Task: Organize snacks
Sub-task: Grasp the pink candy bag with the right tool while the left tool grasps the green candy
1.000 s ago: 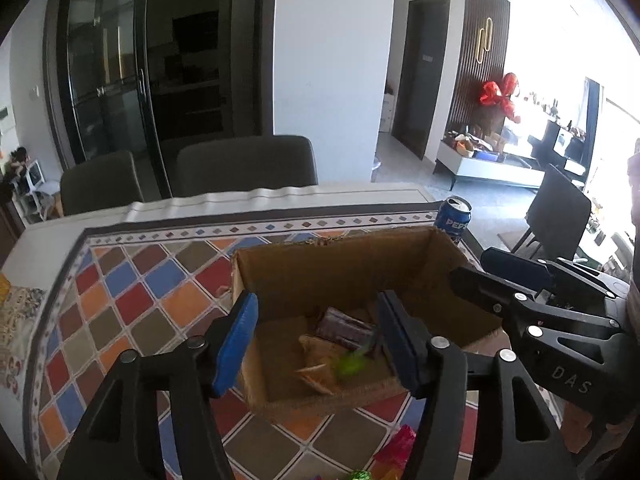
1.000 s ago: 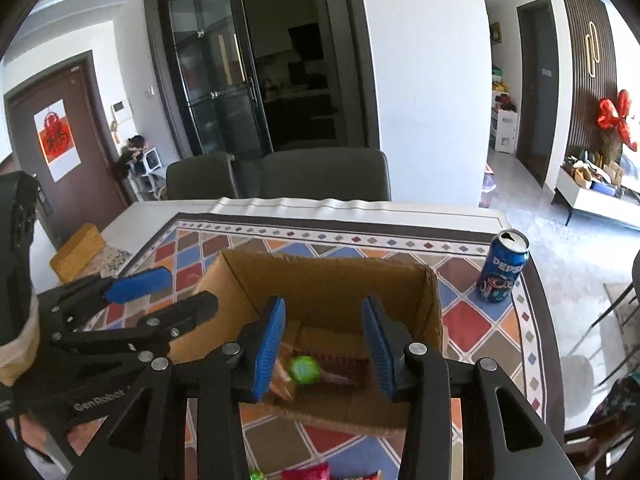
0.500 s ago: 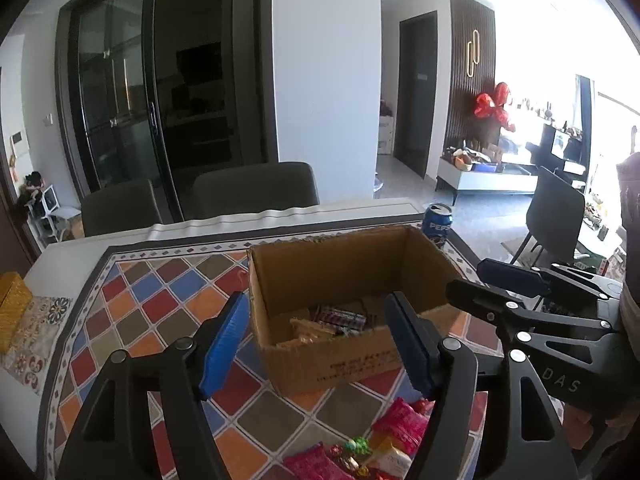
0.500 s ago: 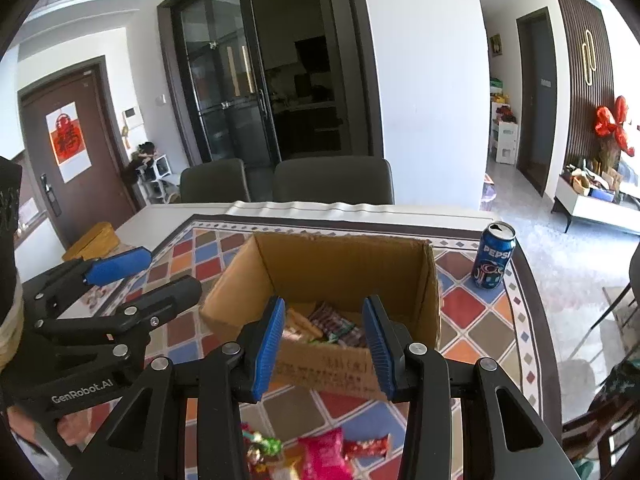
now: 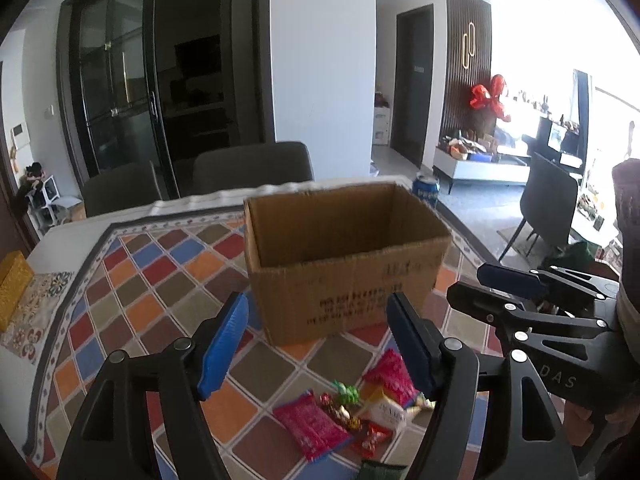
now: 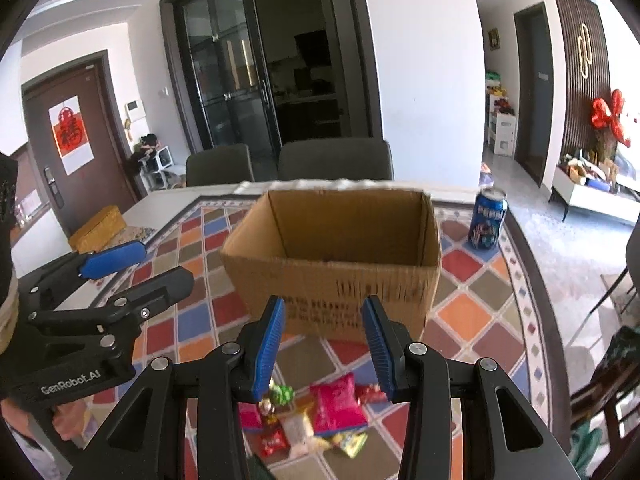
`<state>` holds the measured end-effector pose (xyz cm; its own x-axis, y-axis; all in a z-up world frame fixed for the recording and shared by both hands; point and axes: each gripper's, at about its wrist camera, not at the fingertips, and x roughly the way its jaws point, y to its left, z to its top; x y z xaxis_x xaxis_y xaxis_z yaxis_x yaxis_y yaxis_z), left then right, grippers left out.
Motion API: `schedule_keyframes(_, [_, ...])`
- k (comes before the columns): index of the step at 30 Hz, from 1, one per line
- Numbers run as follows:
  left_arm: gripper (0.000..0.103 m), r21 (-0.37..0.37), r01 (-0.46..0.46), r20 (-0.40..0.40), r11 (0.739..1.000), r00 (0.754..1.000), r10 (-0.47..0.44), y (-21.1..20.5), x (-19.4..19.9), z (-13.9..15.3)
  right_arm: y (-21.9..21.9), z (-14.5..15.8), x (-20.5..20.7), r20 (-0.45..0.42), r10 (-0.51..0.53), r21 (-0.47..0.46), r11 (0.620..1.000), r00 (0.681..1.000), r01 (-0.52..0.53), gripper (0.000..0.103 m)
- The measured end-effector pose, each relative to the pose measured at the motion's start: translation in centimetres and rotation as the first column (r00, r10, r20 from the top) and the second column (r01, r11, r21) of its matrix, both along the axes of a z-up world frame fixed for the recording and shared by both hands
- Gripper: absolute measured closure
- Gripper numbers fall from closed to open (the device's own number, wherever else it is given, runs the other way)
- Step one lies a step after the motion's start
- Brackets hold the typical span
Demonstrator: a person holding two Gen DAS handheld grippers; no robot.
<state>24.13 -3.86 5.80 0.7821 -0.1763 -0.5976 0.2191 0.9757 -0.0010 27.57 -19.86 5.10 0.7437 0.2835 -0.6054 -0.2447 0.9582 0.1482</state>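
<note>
Left gripper (image 5: 318, 344): jaws apart, nothing between them. Right gripper (image 6: 323, 346): jaws narrower, also empty. Both hover over a heap of snack packets (image 6: 316, 416) on the patterned tablecloth (image 5: 160, 280), near the tabletop's front edge. Cardboard box (image 6: 332, 264) just behind the heap, open-topped; contents hidden. Blue can (image 6: 487, 218) by the right edge.

You've got: white walls (image 6: 420, 80); dark glass sliding doors (image 6: 232, 80); two grey chairs (image 6: 334, 158) behind the bench (image 6: 168, 200), w/ chequered multicolour cloth (image 6: 460, 312); brown door (image 6: 76, 140) w/ red paper; slatted dark panel (image 5: 466, 60); strong daylight from your right.
</note>
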Motion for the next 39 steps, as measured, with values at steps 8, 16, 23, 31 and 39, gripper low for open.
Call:
schedule_keyframes(8, [0.032, 0.020, 0.034, -0.070, 0.999, 0.997, -0.033, -0.6, -1.3, -3.7, -0.7, -3.3, -1.1, -0.088, -0.012, 0.000, 1.000, 0.996, 0.012, 0.061])
schedule_keyframes(16, [0.032, 0.026, 0.052, -0.143, 0.998, 0.989, -0.048, -0.3, -1.7, -7.2, -0.2, -6.6, -2.0, -0.165, -0.012, -0.039, 0.999, 0.986, 0.005, 0.061])
schedule_keyframes(23, [0.032, 0.015, 0.092, -0.190, 0.996, 0.978, -0.087, -0.2, -0.8, -9.4, 0.2, -8.8, -1.6, -0.222, -0.004, -0.080, 0.997, 0.975, -0.014, 0.050])
schedule_keyframes(31, [0.042, -0.012, 0.156, -0.262, 0.988, 0.953, -0.154, -0.3, 1.2, -12.2, 1.0, -11.0, 0.0, -0.278, 0.023, -0.122, 0.991, 0.960, -0.059, 0.050])
schedule_keyframes(39, [0.053, -0.045, 0.214, -0.311, 0.976, 0.925, -0.218, -0.9, 3.3, -14.3, 1.5, -12.5, 1.5, -0.312, 0.030, -0.141, 0.987, 0.950, -0.078, 0.050])
